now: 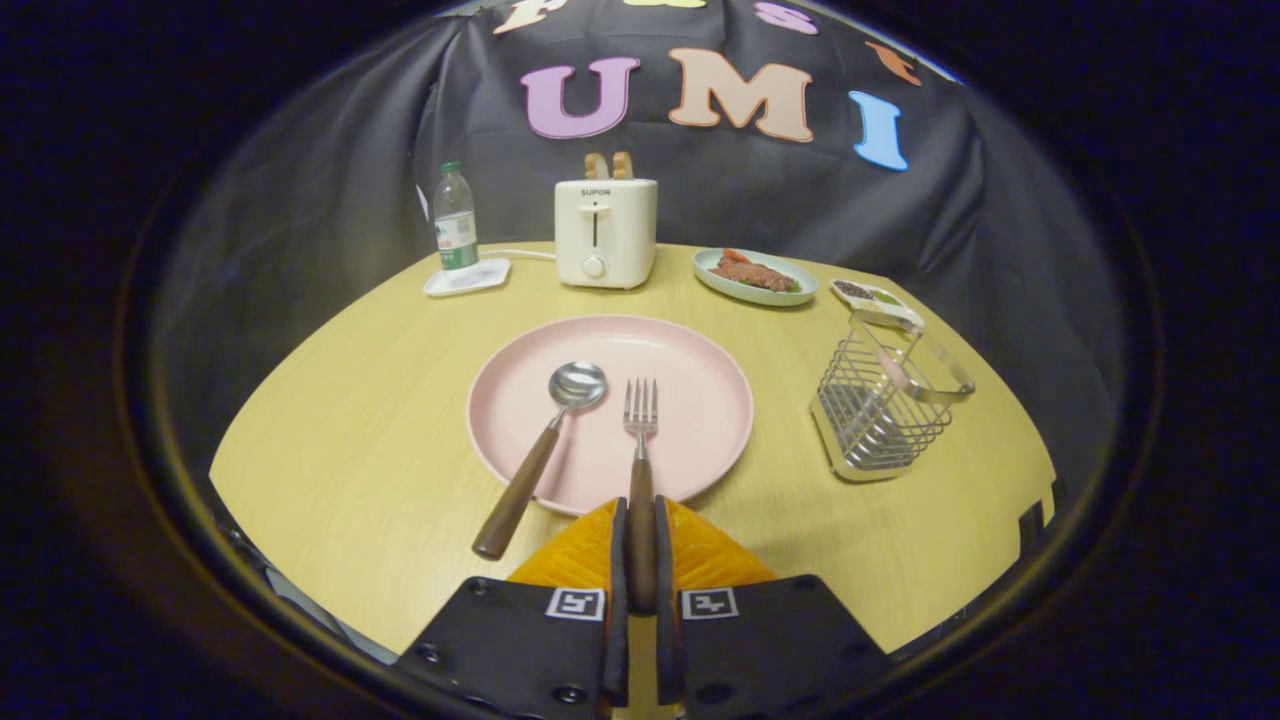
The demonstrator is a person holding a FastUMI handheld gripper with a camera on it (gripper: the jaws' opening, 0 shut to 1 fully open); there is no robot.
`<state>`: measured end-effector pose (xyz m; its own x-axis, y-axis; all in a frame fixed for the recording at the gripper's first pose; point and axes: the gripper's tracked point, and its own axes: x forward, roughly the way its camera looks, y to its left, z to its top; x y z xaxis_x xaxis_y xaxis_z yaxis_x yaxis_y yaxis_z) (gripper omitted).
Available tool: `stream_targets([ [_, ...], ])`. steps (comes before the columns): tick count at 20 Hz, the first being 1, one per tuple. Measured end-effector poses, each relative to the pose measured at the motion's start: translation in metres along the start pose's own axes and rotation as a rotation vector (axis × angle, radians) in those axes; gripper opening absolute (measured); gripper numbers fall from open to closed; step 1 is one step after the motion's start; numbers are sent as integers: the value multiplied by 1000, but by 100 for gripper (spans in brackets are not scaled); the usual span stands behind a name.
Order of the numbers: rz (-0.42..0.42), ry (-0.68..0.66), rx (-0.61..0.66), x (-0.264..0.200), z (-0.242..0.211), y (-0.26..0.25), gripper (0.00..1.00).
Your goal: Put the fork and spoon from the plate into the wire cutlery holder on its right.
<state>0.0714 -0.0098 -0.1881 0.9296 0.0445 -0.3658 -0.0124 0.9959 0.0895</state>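
Observation:
A pink plate (700, 400) lies on the yellow table just ahead of my fingers. A fork (640, 405) with a brown wooden handle rests with its tines on the plate, and its handle runs back between my fingers. My gripper (641, 520) is shut on that handle, both fingers pressing its sides. A spoon (560, 410) with the same wooden handle lies left of the fork, bowl on the plate, handle reaching over the plate's rim onto the table. The wire cutlery holder (885, 400) stands upright to the right of the plate.
Beyond the plate stand a white toaster (605, 232) with bread in it, a water bottle (456, 218) on a small white tray, a green dish of food (755, 277) and a small white dish (875, 298) just behind the holder.

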Motion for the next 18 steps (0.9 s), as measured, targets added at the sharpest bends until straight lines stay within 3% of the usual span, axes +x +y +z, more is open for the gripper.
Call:
stream_targets([
  [4,-17,5,-15,0,5,-3,8],
  [18,-155,69,37,-52,64,-30,8],
])
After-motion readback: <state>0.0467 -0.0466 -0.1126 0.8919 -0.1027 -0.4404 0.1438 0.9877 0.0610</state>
